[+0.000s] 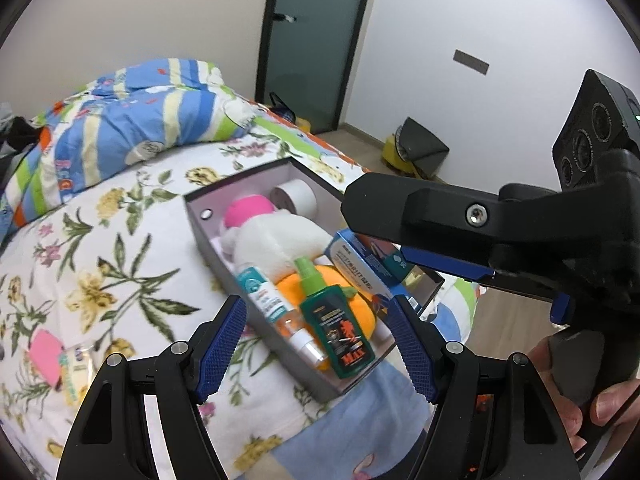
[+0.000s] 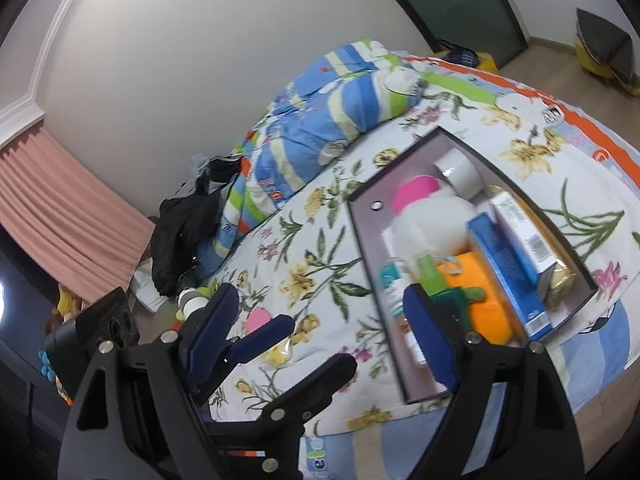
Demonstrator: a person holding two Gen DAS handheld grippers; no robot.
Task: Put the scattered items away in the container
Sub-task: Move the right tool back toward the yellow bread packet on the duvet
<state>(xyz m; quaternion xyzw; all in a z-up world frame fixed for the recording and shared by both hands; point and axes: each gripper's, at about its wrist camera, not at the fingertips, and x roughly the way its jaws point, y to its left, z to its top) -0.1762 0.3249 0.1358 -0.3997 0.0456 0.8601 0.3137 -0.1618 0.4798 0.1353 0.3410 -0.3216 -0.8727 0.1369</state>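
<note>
A grey open box (image 1: 208, 232) lies on the flowered bedspread. It holds a white and pink plush toy (image 1: 272, 236), a white roll (image 1: 296, 194), an orange plush (image 1: 360, 312), a green spray bottle (image 1: 340, 328), a clear spray bottle (image 1: 276, 304) and a blue carton (image 1: 360, 264). My left gripper (image 1: 316, 344) is open and empty just above the box's near end. My right gripper (image 2: 324, 336) is open and empty beside the box (image 2: 372, 248); it also shows in the left wrist view (image 1: 420, 240). A pink item (image 1: 46, 356) and a small packet (image 1: 78, 364) lie loose on the bed.
A striped quilt (image 1: 132, 120) is bunched at the head of the bed. Dark clothing (image 2: 180, 236) lies by the wall. A pink curtain (image 2: 52, 208) hangs at the left. The bed edge and wooden floor (image 1: 508, 316) lie to the right of the box.
</note>
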